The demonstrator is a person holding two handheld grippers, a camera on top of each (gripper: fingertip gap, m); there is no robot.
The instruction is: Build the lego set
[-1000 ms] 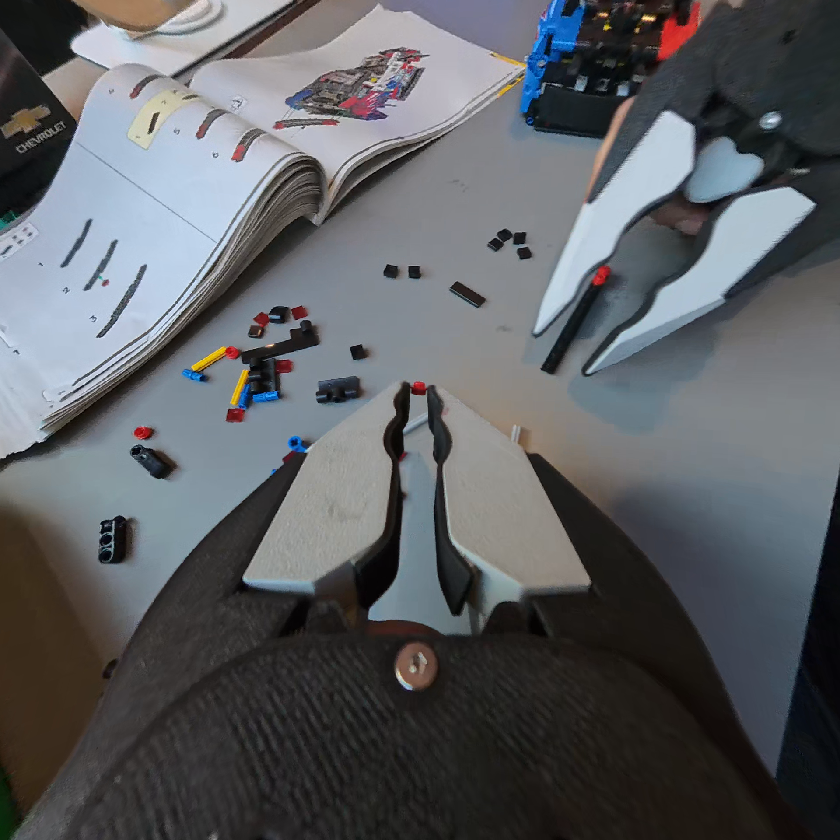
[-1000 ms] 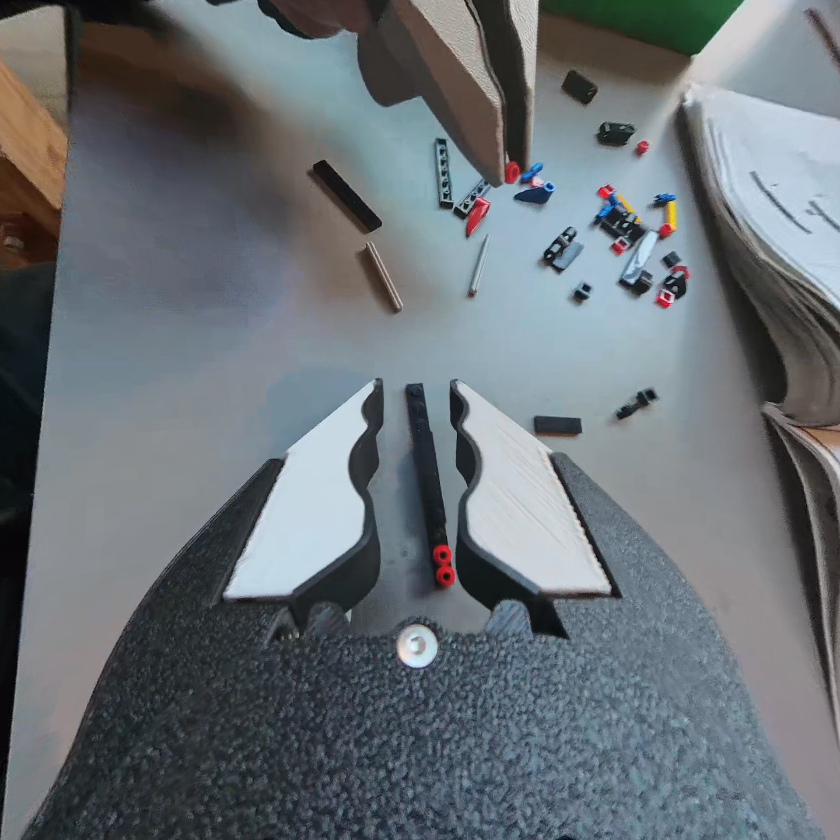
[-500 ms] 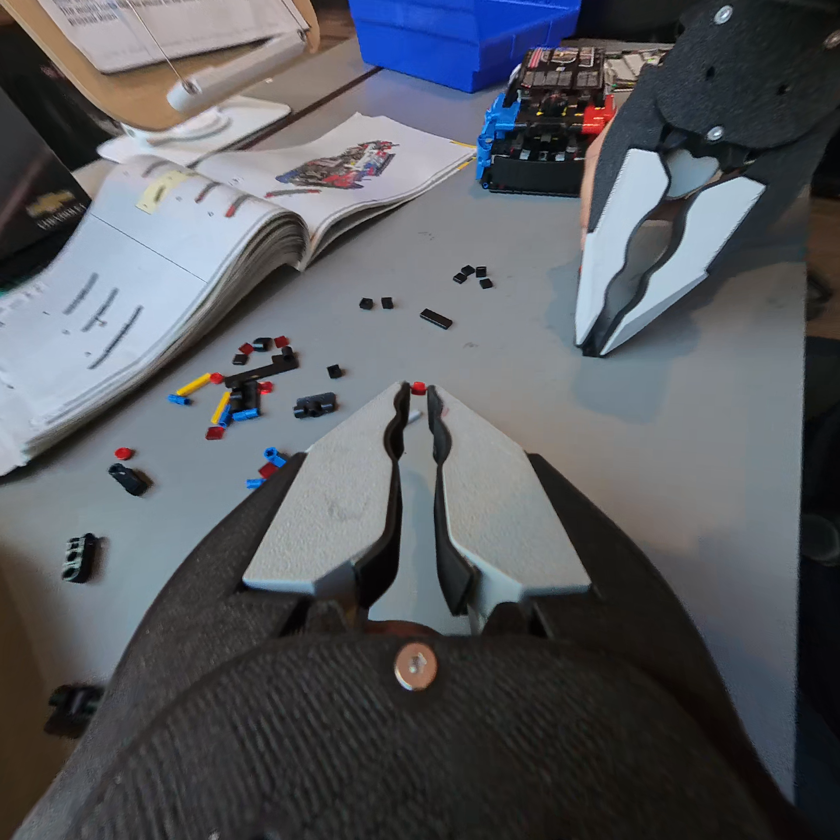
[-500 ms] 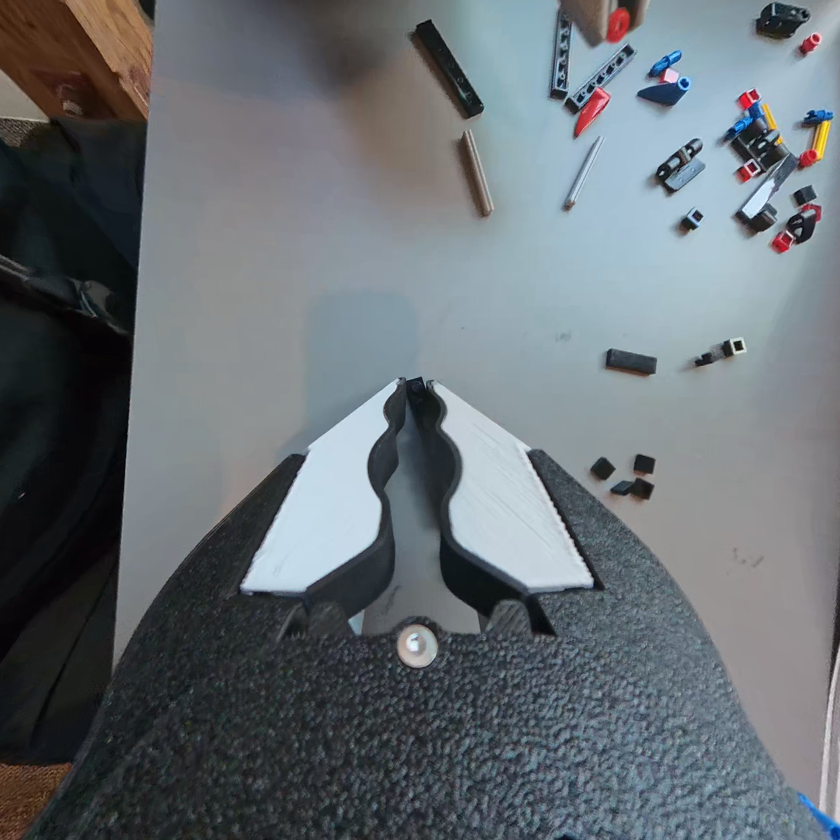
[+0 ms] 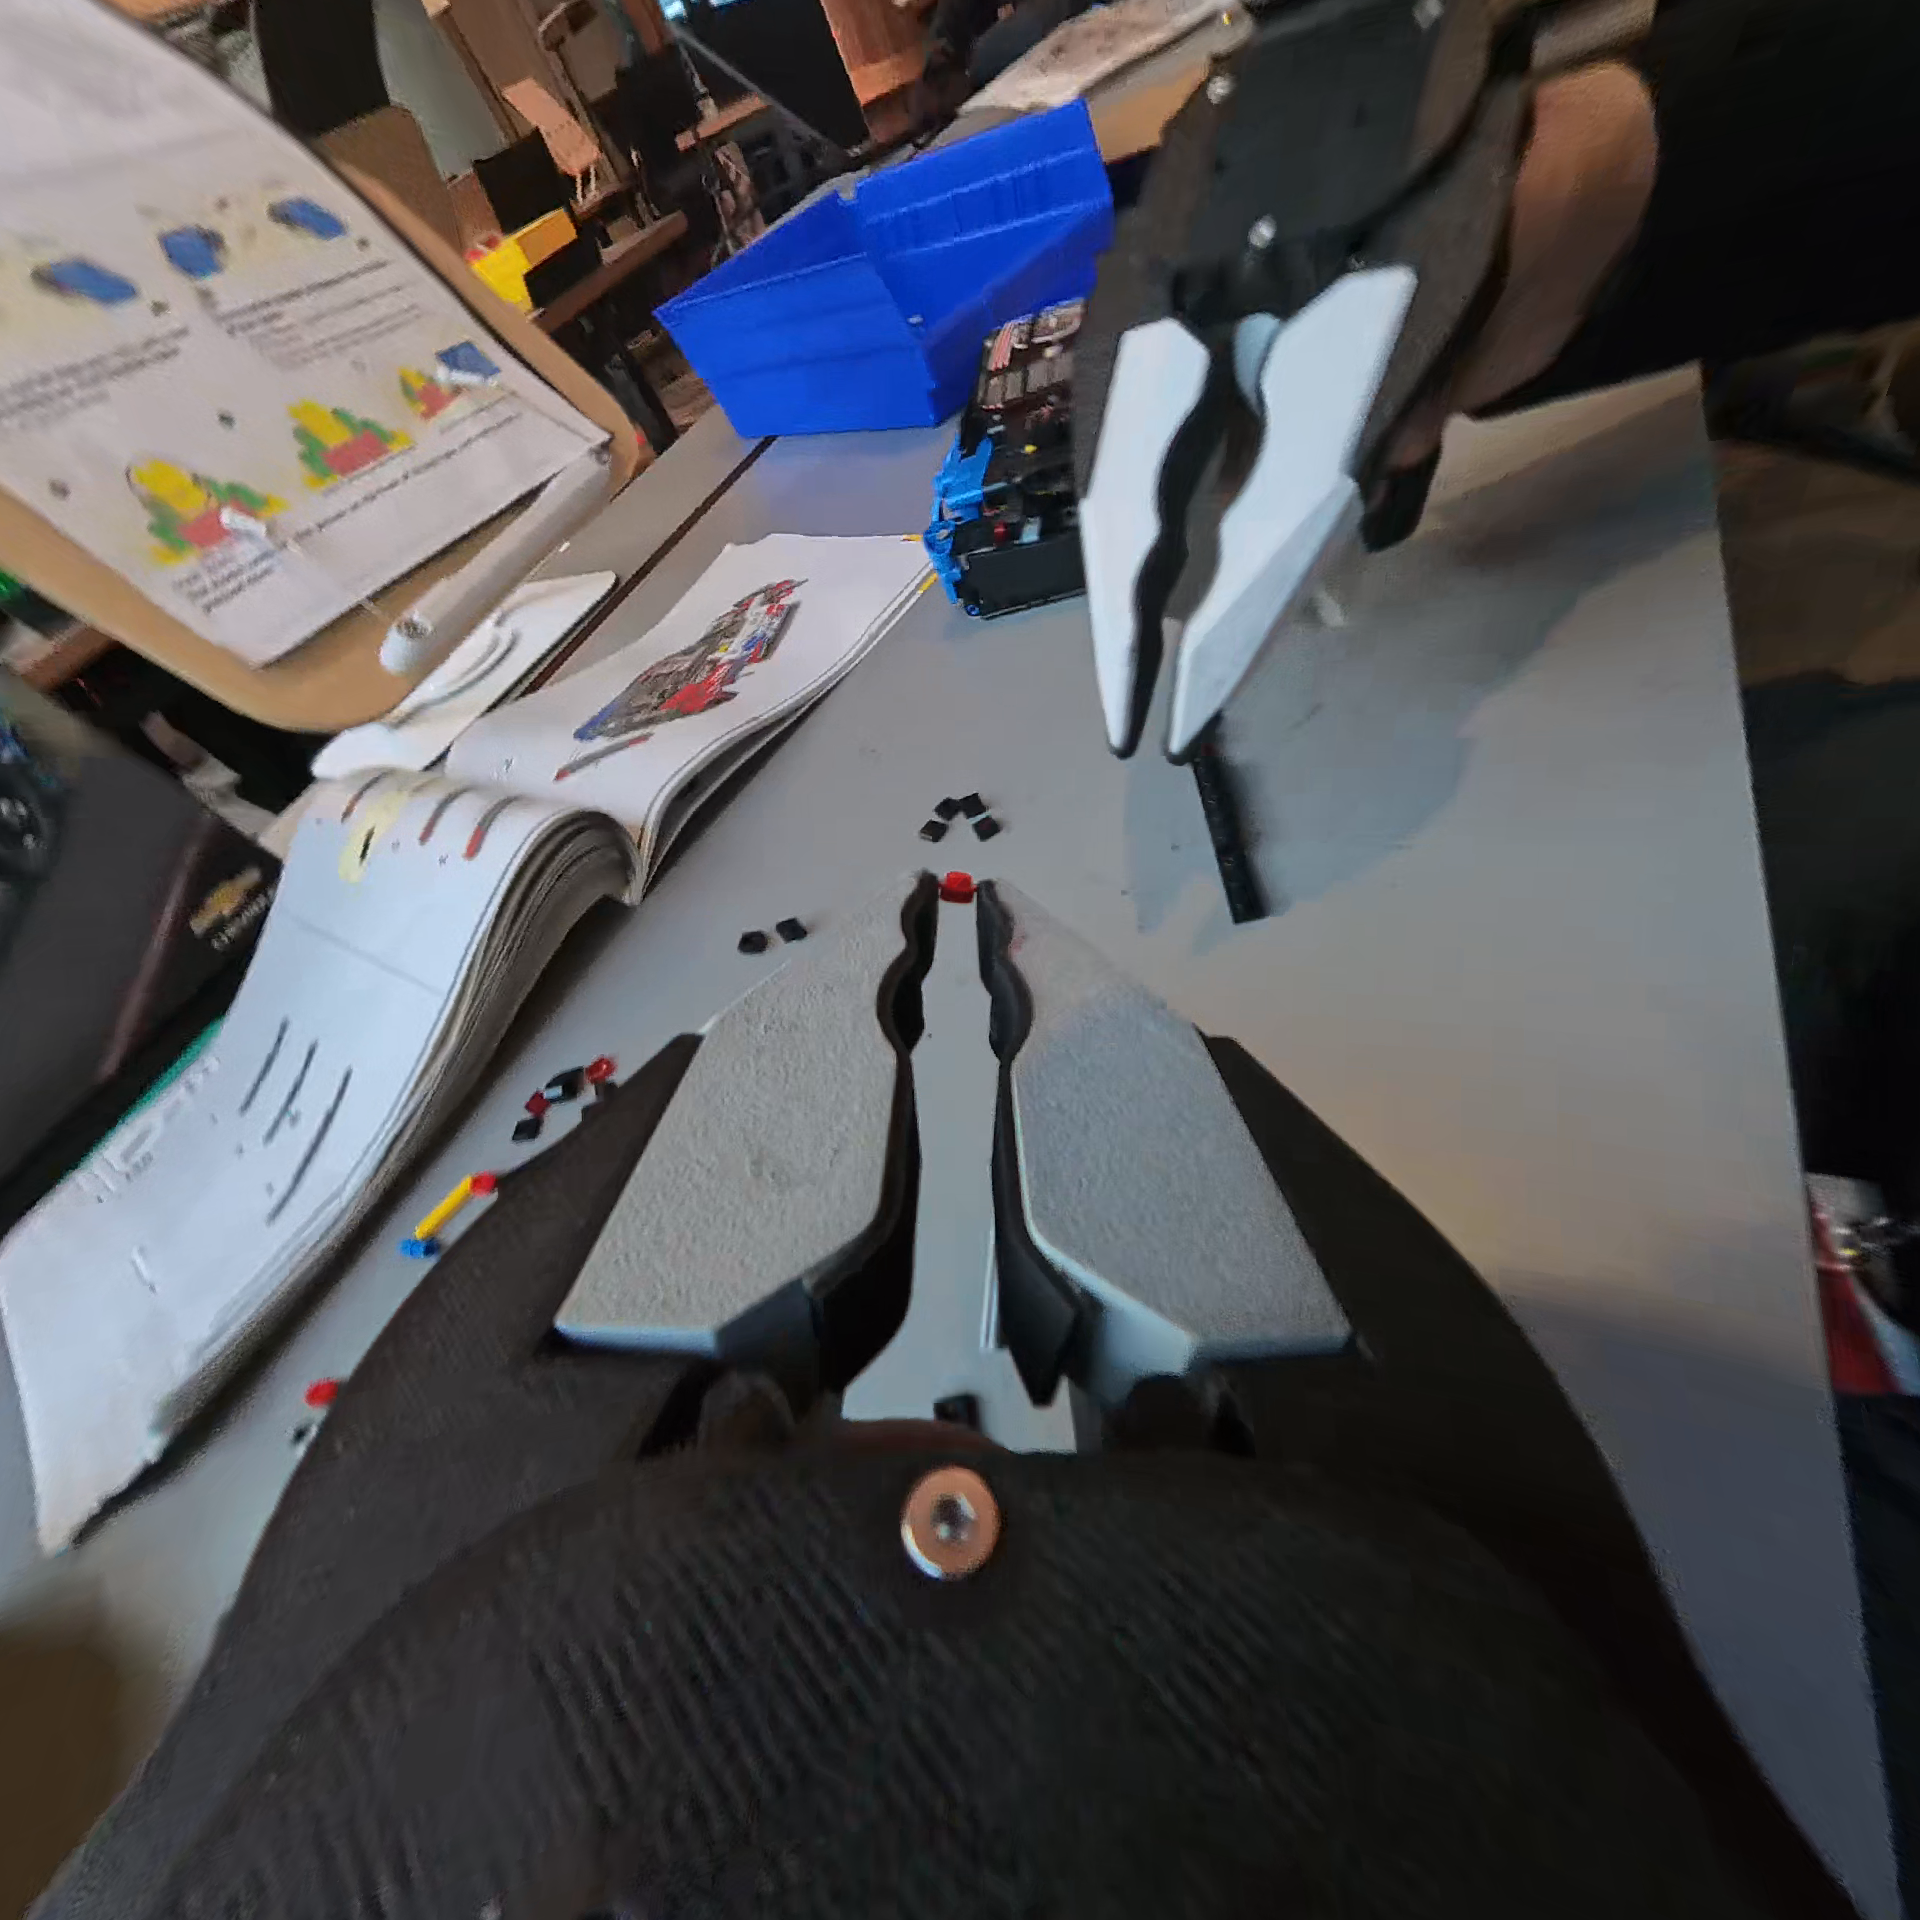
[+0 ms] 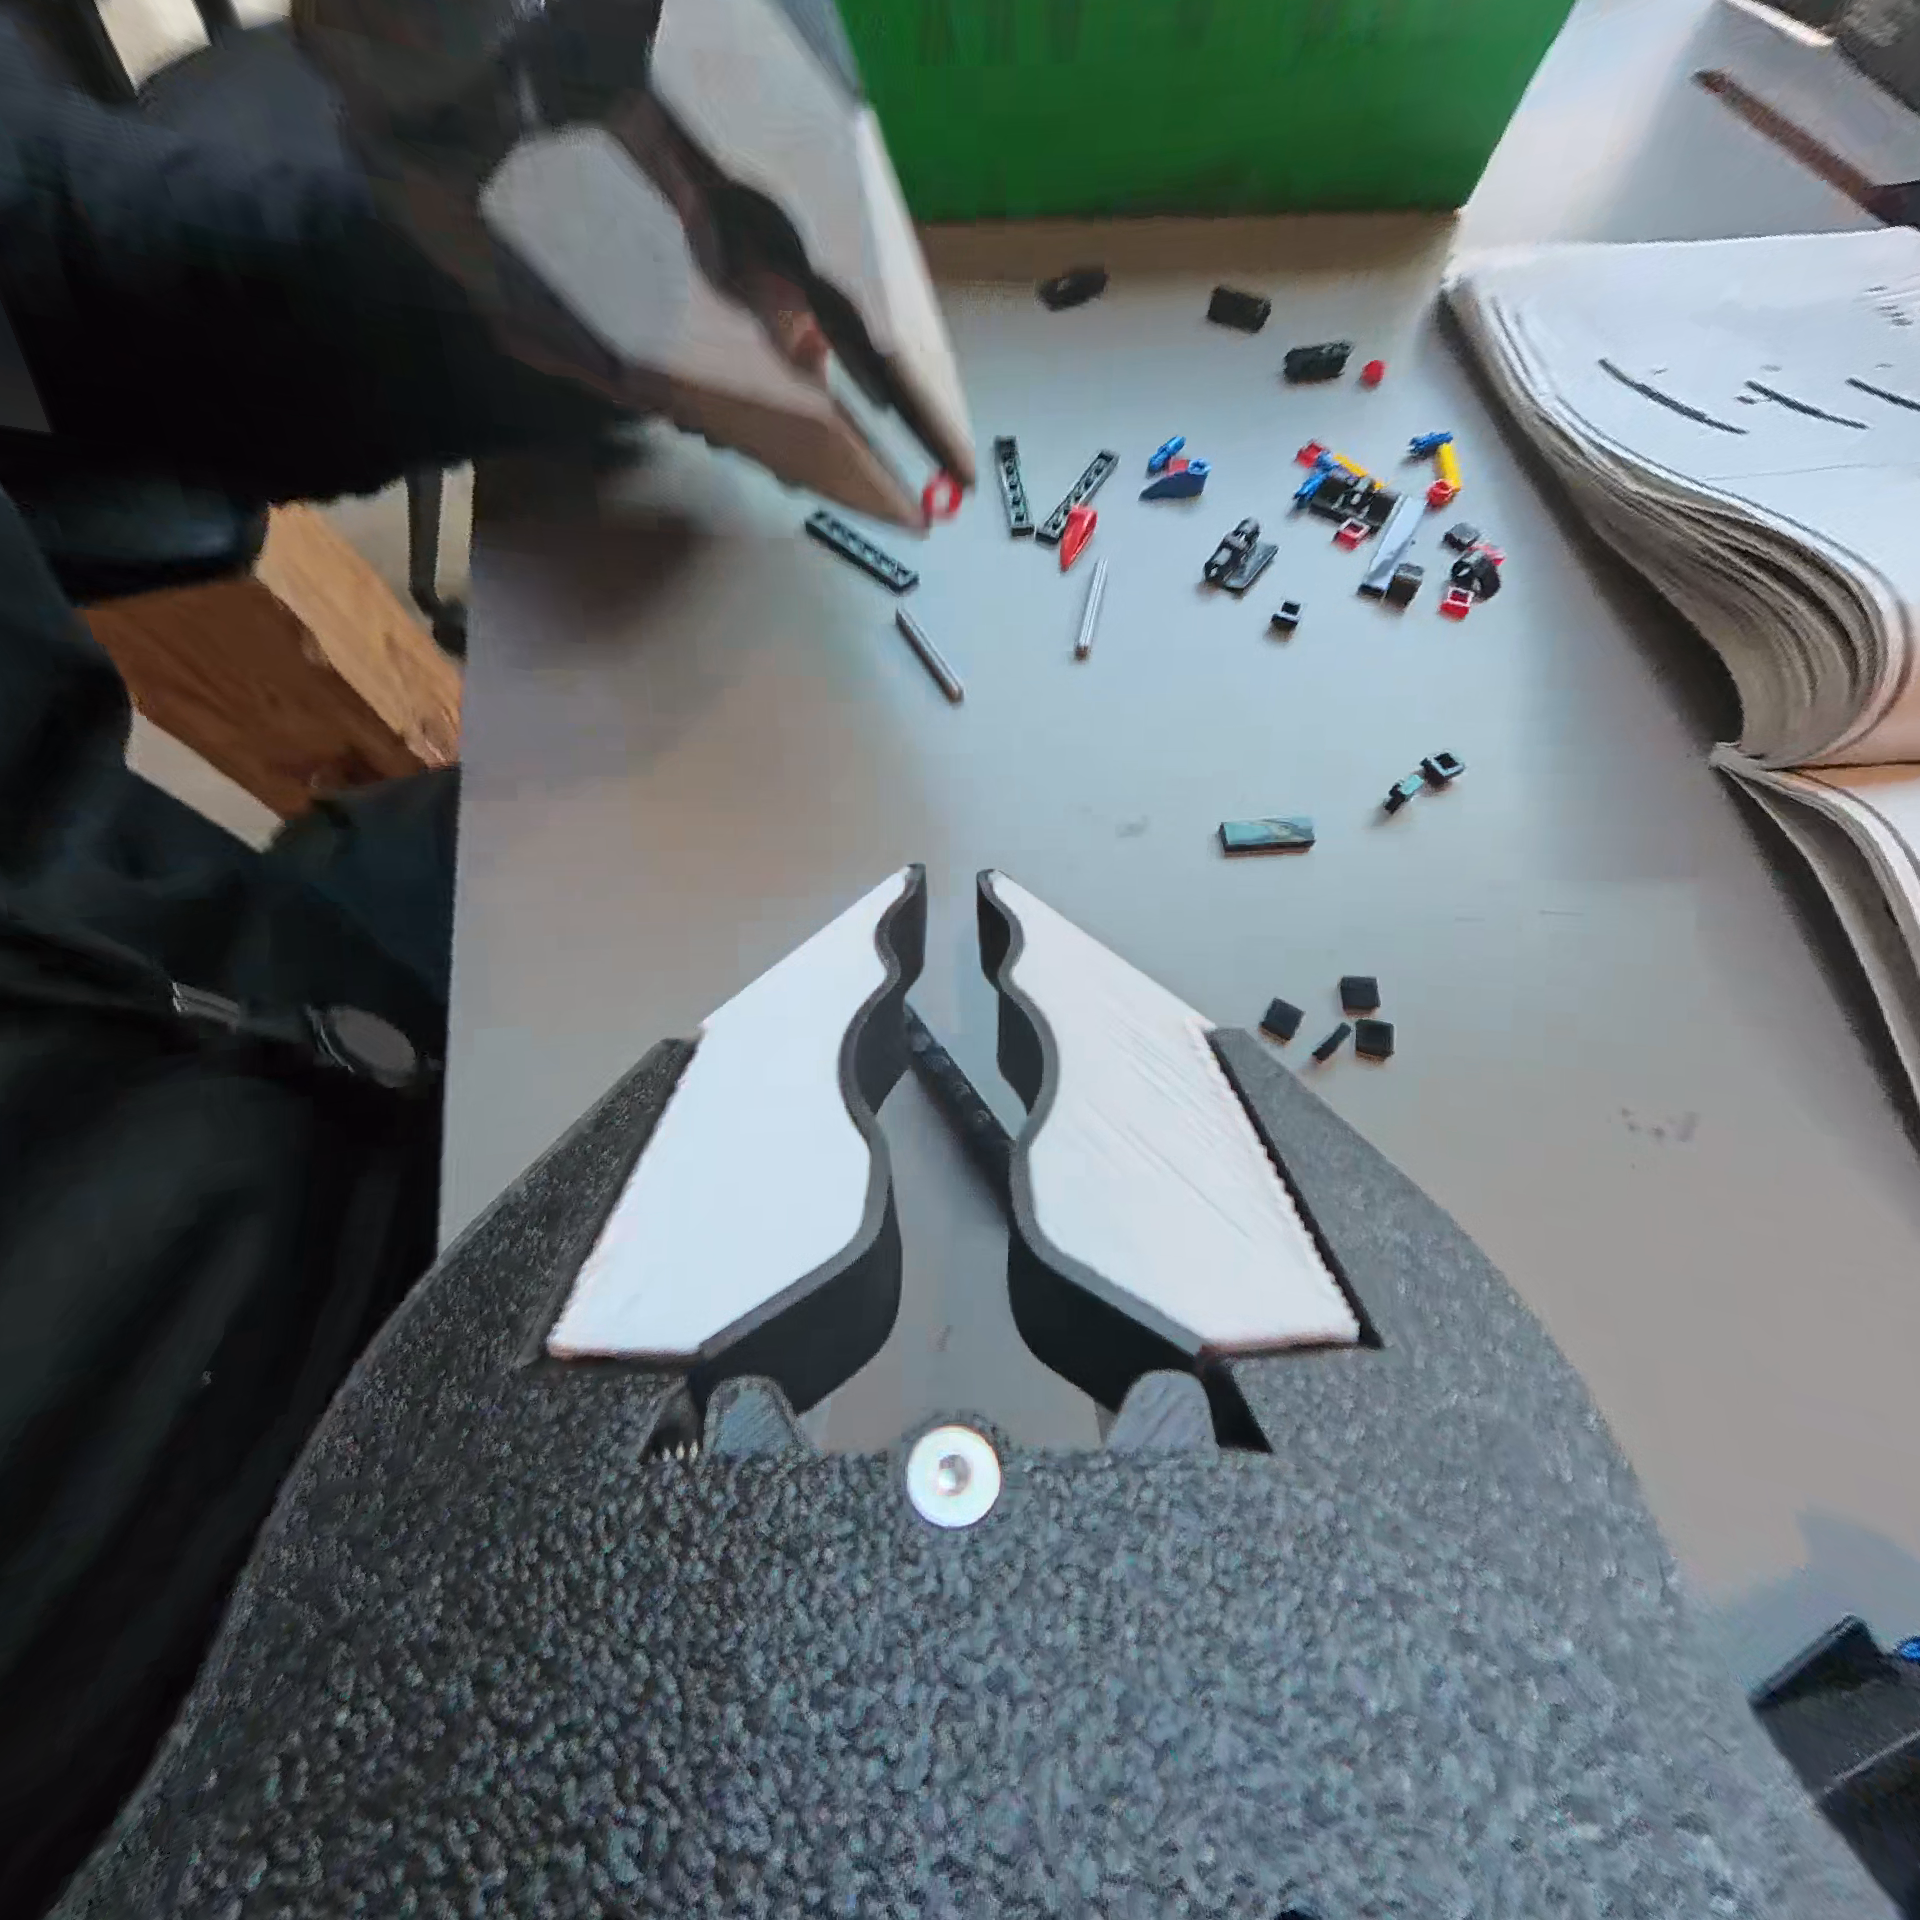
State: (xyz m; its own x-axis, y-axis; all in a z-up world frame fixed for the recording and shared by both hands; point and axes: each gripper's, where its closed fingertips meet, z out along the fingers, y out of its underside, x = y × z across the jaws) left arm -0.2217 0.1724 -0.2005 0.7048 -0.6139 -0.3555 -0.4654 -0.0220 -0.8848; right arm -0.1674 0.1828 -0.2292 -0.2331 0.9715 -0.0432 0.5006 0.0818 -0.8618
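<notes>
My left gripper (image 5: 956,894) is shut on a small red round piece (image 5: 956,886), pinched at the very tips above the grey table (image 5: 1403,1039). The right wrist view shows it too (image 6: 940,497), held by the left gripper at the upper left. My right gripper (image 5: 1148,743) is shut on a long black beam (image 5: 1226,831), which hangs down from its tips towards the table. In the right wrist view the beam (image 6: 956,1091) crosses slantwise below the right gripper's fingers (image 6: 951,883). The two grippers are raised and apart.
An open instruction booklet (image 5: 468,883) lies to the left, with a sheet on a stand (image 5: 260,364) behind it. A blue bin (image 5: 883,301) and a partly built model (image 5: 1013,499) stand at the back. Loose small pieces (image 6: 1351,499) and black tiles (image 6: 1330,1023) lie scattered. My right fingertips sit around 7 centimetres from my left ones. Measured from the fingertips, the partly built model (image 5: 1013,499) is 20 centimetres or so from the right gripper and 25 centimetres from the left.
My right gripper closed on the black beam lying between its fingers and lifted it; the beam now hangs tilted. My left gripper rose, still holding the red piece.
</notes>
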